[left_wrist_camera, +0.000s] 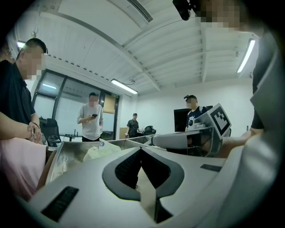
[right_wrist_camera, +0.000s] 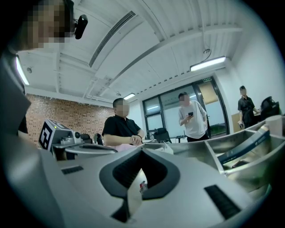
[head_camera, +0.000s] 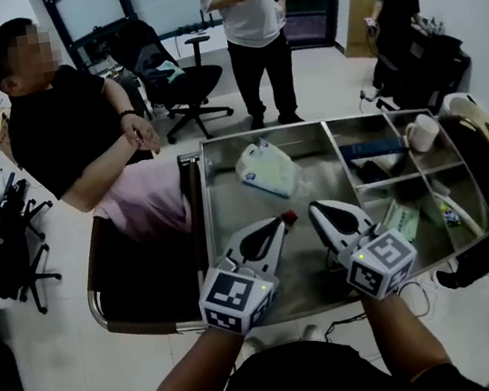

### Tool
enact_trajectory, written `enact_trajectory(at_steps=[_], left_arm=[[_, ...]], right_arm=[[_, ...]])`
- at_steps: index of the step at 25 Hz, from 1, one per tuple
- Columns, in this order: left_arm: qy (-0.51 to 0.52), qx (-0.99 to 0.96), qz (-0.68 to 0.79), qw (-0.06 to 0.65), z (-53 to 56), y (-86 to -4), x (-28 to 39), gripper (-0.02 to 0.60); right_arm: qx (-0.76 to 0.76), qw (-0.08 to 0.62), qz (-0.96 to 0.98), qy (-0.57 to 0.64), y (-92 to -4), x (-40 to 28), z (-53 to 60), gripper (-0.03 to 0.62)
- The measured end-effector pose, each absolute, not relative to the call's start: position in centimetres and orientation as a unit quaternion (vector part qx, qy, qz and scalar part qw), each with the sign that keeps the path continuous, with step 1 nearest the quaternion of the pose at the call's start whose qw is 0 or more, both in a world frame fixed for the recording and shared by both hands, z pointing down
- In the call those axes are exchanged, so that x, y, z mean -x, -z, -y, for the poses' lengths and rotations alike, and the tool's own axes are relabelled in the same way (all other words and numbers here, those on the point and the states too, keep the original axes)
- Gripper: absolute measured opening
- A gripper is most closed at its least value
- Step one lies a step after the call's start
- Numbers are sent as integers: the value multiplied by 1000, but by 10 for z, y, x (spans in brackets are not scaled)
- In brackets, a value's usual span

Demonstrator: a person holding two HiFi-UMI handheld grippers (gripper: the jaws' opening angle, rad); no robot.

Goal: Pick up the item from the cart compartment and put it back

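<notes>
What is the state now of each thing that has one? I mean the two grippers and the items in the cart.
left gripper: jaws shut, nothing between them.
right gripper: jaws shut, nothing between them.
pale bag: lying in the large compartment, not gripped.
blue box: lying in a smaller compartment, not gripped.
</notes>
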State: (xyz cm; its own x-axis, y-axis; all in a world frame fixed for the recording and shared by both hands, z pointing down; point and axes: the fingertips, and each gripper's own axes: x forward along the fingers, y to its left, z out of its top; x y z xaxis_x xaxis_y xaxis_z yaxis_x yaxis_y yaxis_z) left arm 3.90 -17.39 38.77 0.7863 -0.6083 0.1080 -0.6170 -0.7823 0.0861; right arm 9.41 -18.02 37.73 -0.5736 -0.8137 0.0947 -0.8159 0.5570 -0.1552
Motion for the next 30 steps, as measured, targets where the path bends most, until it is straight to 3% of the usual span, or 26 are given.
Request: enact_trajectory(at_steps=[30], left_arm=[[-44,-945,318,58,171,-389,-41,0]], right_arm=[[-452,30,886,-102,-388,-89,179,11]])
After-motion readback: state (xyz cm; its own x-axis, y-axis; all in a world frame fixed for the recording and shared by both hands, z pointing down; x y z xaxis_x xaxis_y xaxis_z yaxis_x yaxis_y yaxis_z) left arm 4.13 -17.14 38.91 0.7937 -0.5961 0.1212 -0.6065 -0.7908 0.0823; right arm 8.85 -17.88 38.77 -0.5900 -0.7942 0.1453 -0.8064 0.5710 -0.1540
